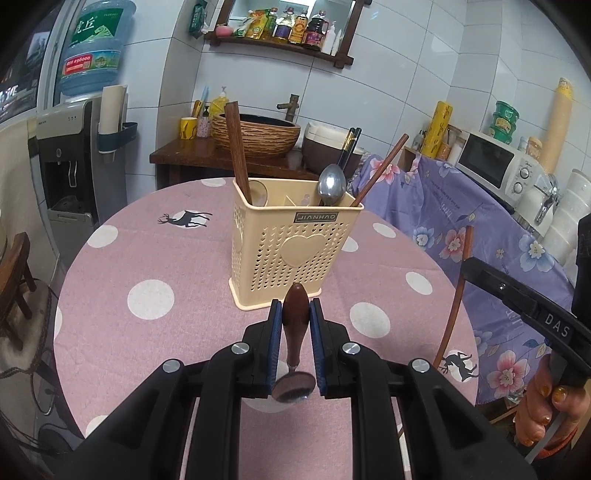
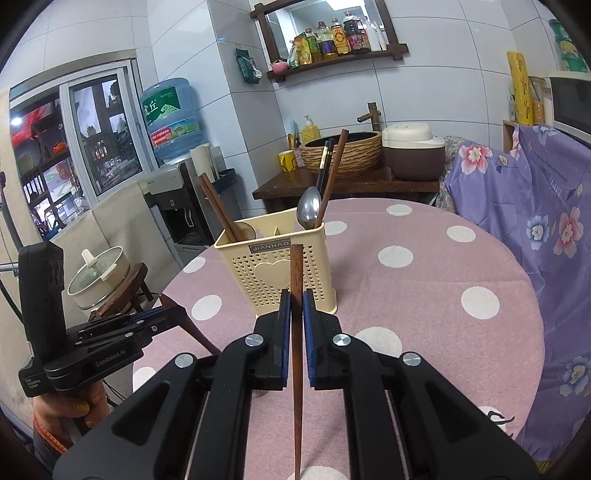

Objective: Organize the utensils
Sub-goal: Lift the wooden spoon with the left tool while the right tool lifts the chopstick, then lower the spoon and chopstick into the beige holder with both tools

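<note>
A blue water jug (image 1: 94,46) sits upside down on a grey dispenser (image 1: 62,158) at the upper left of the left wrist view, and a wooden shelf of bottles (image 1: 284,27) hangs on the white tiled wall at the top. Below the shelf a woven basin (image 1: 256,134) with a bamboo tap (image 1: 290,107) rests on a dark cabinet (image 1: 195,157), beside a brown rice cooker (image 2: 412,151). At the right a white microwave (image 1: 496,162) stands above a purple floral cloth (image 1: 476,236)
</note>
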{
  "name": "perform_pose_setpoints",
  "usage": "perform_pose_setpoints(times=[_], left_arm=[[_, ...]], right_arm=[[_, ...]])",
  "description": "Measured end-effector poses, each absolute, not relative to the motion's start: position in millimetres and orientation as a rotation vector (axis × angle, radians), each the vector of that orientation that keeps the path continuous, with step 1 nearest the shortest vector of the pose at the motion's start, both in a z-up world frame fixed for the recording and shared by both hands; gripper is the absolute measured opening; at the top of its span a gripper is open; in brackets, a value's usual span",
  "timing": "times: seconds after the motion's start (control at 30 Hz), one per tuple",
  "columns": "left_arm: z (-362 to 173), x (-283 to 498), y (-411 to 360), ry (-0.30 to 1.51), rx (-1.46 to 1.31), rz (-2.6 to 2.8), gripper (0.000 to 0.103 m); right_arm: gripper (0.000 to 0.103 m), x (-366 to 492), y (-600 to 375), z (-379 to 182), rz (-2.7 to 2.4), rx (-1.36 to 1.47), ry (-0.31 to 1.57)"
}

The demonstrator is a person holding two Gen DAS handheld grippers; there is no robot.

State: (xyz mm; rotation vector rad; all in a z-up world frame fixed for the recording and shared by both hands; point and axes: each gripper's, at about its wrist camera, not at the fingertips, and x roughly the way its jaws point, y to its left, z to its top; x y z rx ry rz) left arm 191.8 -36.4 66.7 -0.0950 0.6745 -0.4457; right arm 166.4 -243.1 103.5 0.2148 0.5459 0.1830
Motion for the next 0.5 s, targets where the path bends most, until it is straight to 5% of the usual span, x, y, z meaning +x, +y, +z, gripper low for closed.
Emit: perform_pose_setpoints(times=[0.5], left_arm=[[140, 218, -38, 0.571, -0.112, -0.516, 0.016]], right_arm=[[0.008, 190, -235, 189, 0.222, 0.159, 0.408]])
